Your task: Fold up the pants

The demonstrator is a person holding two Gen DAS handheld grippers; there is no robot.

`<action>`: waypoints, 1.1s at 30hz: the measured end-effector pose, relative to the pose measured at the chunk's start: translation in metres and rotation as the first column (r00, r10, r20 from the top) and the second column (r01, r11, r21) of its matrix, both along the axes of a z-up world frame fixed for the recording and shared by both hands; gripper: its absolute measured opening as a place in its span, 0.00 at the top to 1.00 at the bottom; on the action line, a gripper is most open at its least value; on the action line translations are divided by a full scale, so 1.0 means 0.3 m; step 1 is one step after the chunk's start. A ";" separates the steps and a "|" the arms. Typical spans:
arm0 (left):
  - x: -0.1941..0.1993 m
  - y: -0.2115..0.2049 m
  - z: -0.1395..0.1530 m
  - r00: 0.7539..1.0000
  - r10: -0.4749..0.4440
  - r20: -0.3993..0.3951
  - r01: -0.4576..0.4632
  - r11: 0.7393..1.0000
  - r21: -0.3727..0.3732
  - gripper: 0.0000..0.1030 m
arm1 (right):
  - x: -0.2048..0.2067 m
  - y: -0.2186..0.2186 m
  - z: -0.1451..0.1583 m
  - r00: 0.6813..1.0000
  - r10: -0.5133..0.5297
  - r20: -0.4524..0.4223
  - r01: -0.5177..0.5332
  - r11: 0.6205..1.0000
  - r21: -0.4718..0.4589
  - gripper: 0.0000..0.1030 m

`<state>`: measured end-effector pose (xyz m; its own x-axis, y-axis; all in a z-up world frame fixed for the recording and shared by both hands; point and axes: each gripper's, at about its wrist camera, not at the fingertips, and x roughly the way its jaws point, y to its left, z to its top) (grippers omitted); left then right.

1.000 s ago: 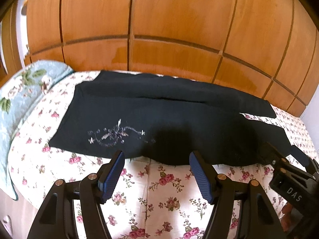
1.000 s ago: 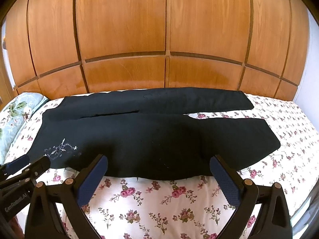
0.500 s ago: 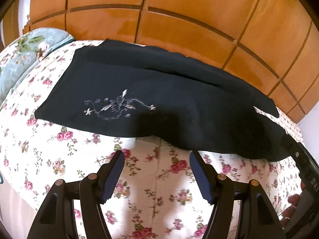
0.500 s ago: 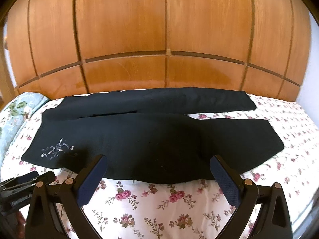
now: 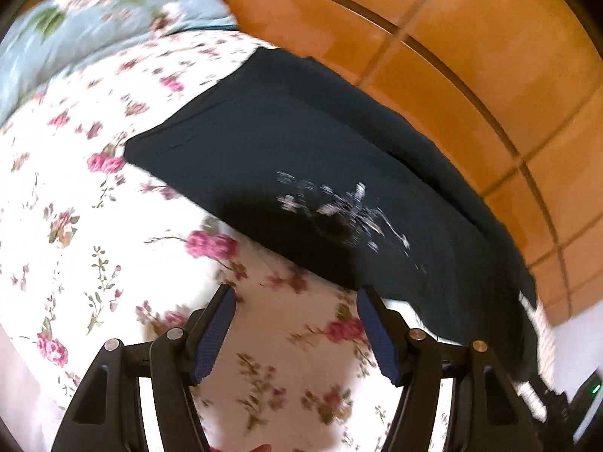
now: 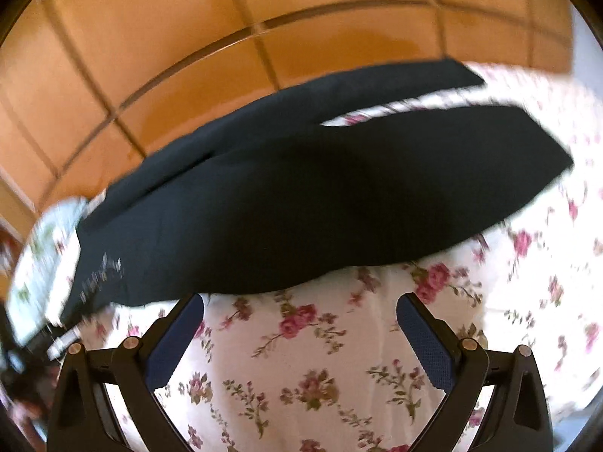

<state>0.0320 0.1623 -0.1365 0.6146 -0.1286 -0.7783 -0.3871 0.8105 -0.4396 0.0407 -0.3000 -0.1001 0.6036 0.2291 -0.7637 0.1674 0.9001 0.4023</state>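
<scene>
Dark navy pants (image 5: 301, 158) lie flat on a floral bedsheet (image 5: 75, 207), with a silver embroidered motif (image 5: 346, 211) near the waist end. In the right wrist view the pants (image 6: 320, 196) spread across the bed, both legs reaching to the right. My left gripper (image 5: 296, 297) is open and empty, just short of the pants' near edge below the motif. My right gripper (image 6: 299, 307) is open and empty, just in front of the near leg's edge. Both views are blurred.
A wooden panelled wall (image 5: 471, 37) runs behind the bed, also seen in the right wrist view (image 6: 188, 37). A pale blue floral pillow (image 5: 94, 26) lies at the bed's head, left of the waist.
Both grippers have dropped closer to the bed and tilted. The left one has swung toward the waist end with the motif, the right one toward the near leg. Both stay open.
</scene>
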 end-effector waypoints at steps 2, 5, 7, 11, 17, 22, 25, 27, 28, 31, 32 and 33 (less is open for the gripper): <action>-0.004 0.039 -0.007 0.999 0.021 0.047 -0.020 0.999 -0.037 0.35 | 0.000 -0.057 -0.027 0.999 -0.042 -0.009 0.043 0.995 0.090 0.01; 0.003 0.073 -0.012 0.996 0.029 0.088 -0.025 0.999 -0.047 0.35 | 0.004 -0.162 -0.088 0.991 -0.125 -0.039 0.130 0.960 0.250 0.08; 0.015 0.086 -0.015 0.995 0.036 0.098 -0.030 0.998 -0.060 0.35 | 0.000 -0.204 -0.110 0.987 -0.160 -0.023 0.159 0.938 0.309 0.18; 0.048 0.130 -0.031 0.991 0.046 0.125 -0.036 0.996 -0.084 0.35 | 0.010 -0.264 -0.128 0.978 -0.206 0.012 0.185 0.904 0.385 0.23; 0.076 0.177 -0.051 0.983 0.082 0.166 -0.057 0.987 -0.148 0.35 | 0.064 -0.310 -0.141 0.970 -0.240 0.036 0.207 0.895 0.395 0.44; 0.093 0.178 -0.057 0.983 0.017 0.182 0.005 0.992 -0.124 0.28 | 0.091 -0.320 -0.149 0.970 -0.235 0.065 0.192 0.901 0.390 0.51; 0.106 0.172 -0.064 0.981 0.022 0.192 0.001 0.993 -0.121 0.27 | 0.106 -0.319 -0.157 0.967 -0.241 0.083 0.191 0.901 0.391 0.51; 0.109 0.176 -0.062 0.981 0.041 0.190 -0.015 0.990 -0.139 0.27 | 0.116 -0.318 -0.162 0.967 -0.239 0.090 0.188 0.905 0.382 0.52; 0.102 0.180 -0.058 0.980 0.058 0.192 -0.027 0.987 -0.160 0.29 | 0.122 -0.318 -0.165 0.968 -0.234 0.092 0.183 0.908 0.377 0.52; 0.119 0.194 -0.056 0.981 0.099 0.167 -0.069 0.982 -0.173 0.44 | 0.133 -0.327 -0.172 0.970 -0.225 0.092 0.176 0.911 0.374 0.53; 0.134 0.194 -0.061 0.985 0.097 0.144 -0.075 0.986 -0.151 0.62 | 0.131 -0.335 -0.176 0.970 -0.225 0.091 0.176 0.909 0.377 0.54; 0.149 0.194 -0.066 0.989 0.094 0.115 -0.080 0.989 -0.122 0.73 | 0.137 -0.343 -0.182 0.970 -0.228 0.085 0.181 0.908 0.378 0.59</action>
<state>0.0766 0.2204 -0.1561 0.7152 -0.1567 -0.6811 -0.3925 0.7163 -0.5770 0.0819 -0.4030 -0.1548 0.7514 0.3382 -0.5666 0.2595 0.6379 0.7250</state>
